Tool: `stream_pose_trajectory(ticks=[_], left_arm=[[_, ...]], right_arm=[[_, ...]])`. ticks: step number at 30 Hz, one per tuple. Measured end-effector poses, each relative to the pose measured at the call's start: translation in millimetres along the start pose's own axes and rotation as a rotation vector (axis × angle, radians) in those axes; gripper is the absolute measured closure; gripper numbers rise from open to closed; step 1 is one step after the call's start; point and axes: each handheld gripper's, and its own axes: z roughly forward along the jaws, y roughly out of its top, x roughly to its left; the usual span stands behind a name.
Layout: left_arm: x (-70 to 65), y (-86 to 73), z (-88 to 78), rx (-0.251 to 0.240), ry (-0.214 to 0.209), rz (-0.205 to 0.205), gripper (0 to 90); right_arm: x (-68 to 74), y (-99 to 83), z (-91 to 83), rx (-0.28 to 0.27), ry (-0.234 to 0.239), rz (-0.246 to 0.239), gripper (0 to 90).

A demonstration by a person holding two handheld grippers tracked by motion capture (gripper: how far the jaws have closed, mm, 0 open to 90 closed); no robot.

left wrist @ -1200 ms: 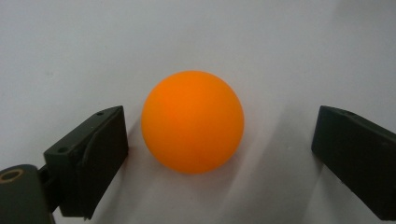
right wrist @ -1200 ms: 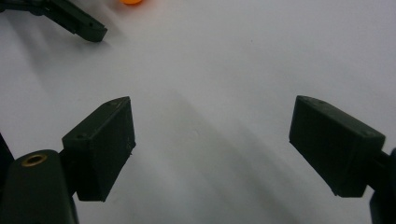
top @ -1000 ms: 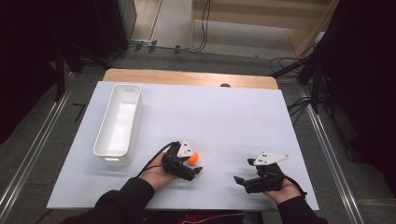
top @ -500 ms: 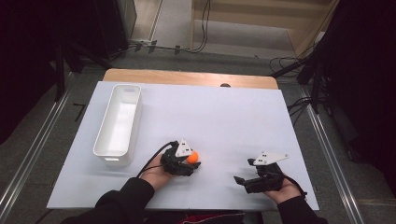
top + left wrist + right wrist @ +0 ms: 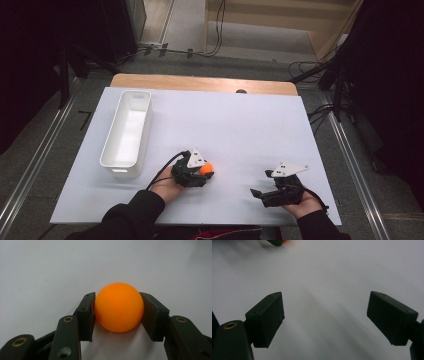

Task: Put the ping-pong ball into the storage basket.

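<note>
1. With the jaws having just been closing, I see the left gripper [image 5: 117, 312] clamped on the orange ball [image 5: 119, 307], both pads pressed against its sides.
2. I log the ball on the white table [image 5: 240, 125], near the front edge, right of the white tray [image 5: 126, 131].
3. I note the right gripper [image 5: 325, 317] spread wide, nothing between its jaws, low over the table, well apart from the ball.

The setting is a lab-type recording station. A white-topped table [image 5: 240, 125] stands on a grey floor [image 5: 55, 150], flanked by metal rails [image 5: 27, 175], with loose cables [image 5: 215, 30] and dark equipment stands behind.
</note>
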Motion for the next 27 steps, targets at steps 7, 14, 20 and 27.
stream_pose_trajectory(ticks=[7, 14, 20, 27], left_arm=[[0.4, 0.2, -0.4, 0.004, -0.003, -0.003, 49.5], [0.9, 0.8, -2.0, 0.010, -0.005, -0.004, 49.6], [2.7, 2.7, -6.0, 0.003, -0.005, -0.018, 49.5], [4.3, 5.5, -10.7, -0.005, -0.010, -0.021, 49.5]], right_arm=[[0.1, 0.1, 0.2, 0.000, 0.001, 0.000, 12.9], [0.0, 0.0, 0.0, 0.000, 0.001, 0.000, 12.9], [0.1, 0.1, 0.0, 0.000, 0.001, 0.000, 12.9], [0.2, 0.1, 0.0, -0.002, 0.001, 0.001, 12.9]])
